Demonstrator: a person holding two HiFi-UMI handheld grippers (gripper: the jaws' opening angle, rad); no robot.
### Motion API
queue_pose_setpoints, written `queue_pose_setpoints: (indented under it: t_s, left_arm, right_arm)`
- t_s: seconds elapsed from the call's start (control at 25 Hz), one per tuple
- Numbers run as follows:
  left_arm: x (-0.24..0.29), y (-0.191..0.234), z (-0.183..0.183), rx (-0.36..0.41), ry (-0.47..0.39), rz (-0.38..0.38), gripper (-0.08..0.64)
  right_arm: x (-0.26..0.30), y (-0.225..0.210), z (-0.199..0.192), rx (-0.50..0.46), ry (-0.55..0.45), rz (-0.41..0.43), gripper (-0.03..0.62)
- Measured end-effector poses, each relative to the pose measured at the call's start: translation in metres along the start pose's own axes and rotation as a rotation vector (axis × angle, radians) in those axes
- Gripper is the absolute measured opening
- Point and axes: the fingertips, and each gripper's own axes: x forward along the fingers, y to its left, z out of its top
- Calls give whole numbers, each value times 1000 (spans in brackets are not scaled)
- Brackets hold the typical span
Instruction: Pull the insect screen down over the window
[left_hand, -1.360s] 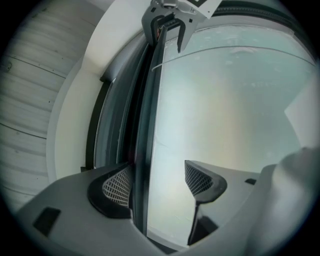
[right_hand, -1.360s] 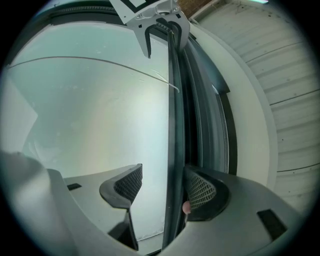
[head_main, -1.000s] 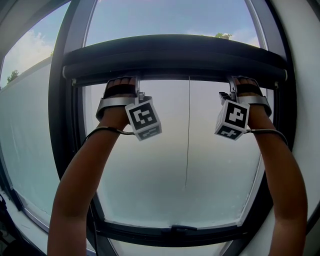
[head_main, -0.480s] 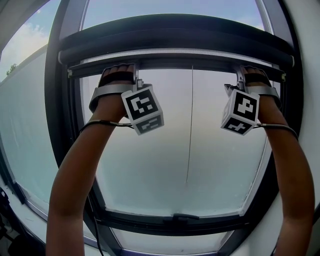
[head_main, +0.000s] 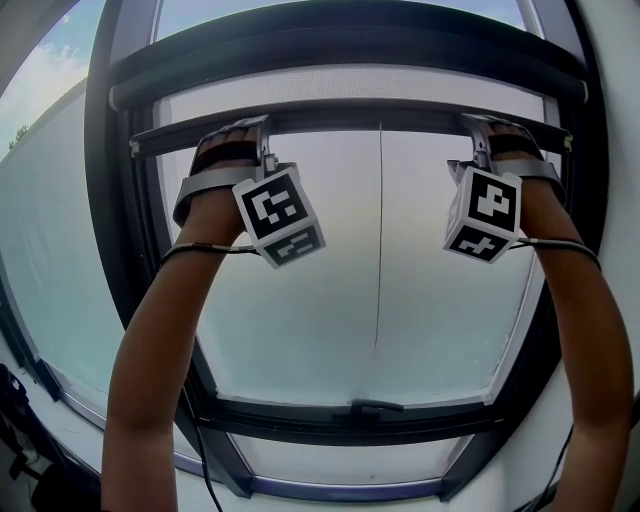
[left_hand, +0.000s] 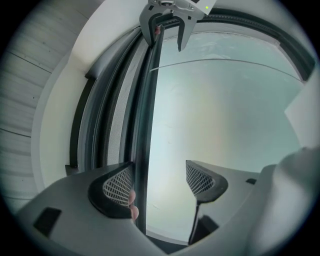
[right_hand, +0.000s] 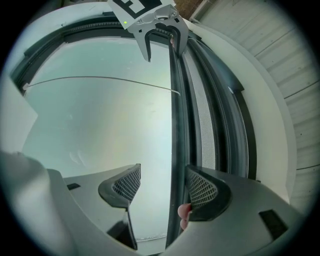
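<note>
Up high, the left tool (left_hand: 160, 182) stands wide, its jaws straddling the pull bar (head_main: 350, 117), which runs close against one pad. The right tool (right_hand: 162, 185) straddles the bar likewise, farther along. Just above the bar, a narrow strip of insect screen (head_main: 350, 85) shows below the cassette (head_main: 350, 50).
</note>
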Motion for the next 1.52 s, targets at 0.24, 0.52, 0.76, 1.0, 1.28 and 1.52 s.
queue_pose_setpoints:
  t_s: [0.24, 0.52, 0.76, 1.0, 1.28, 1.52]
  left_arm:
    - [-14, -30, -4, 30, -4, -26, 321]
    - [-22, -42, -5, 32, -13, -74, 321]
    - [-39, -71, -8, 52, -10, -129, 321]
    - [-60, -112, -12, 57, -16, -190, 321]
    - [-73, -139, -16, 27, -21, -209, 321]
    - [-97, -188, -16, 42, -25, -258, 321]
  right_arm:
    - [-11, 29, 1, -4, -3, 17, 265]
    - [-18, 39, 3, 29, -9, 70, 265]
    - [-33, 70, 5, 26, -23, 108, 265]
    - [-51, 111, 6, 11, -28, 148, 265]
    - [-64, 139, 10, 8, -43, 178, 265]
    - [-85, 191, 8, 17, -61, 215, 265]
